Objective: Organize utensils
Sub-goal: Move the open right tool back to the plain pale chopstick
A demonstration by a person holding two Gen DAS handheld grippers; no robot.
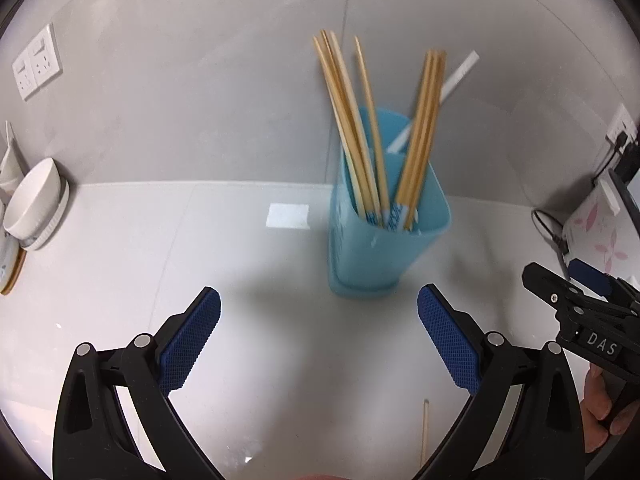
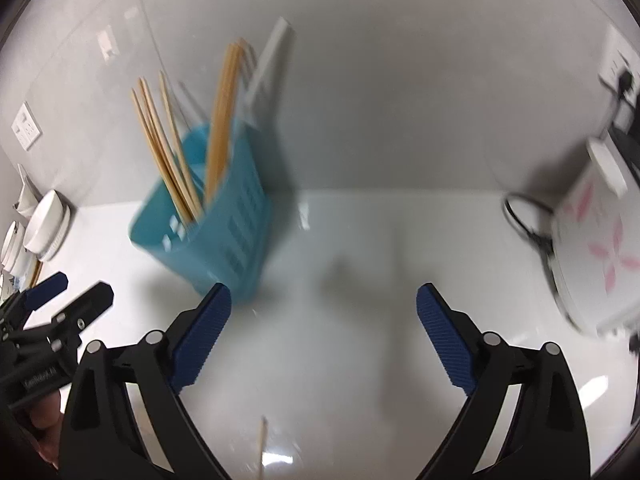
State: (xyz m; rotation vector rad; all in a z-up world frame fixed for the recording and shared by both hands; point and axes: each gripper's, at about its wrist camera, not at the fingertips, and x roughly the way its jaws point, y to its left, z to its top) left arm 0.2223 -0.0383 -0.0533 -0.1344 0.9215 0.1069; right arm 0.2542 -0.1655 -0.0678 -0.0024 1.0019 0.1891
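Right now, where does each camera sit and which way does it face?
Left wrist: on the left gripper, facing the blue holder of chopsticks by the wall; own open fingers show.
Right wrist: on the right gripper, facing the counter right of that holder; own open fingers show.
Shared: holder, loose chopstick, each other's gripper.

Blue holder [image 1: 376,248] — tan chopsticks [image 1: 352,120]

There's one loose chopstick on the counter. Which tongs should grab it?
Probably right: the loose chopstick lies between the open right tongs, while it sits off-centre near the left tongs' right finger.
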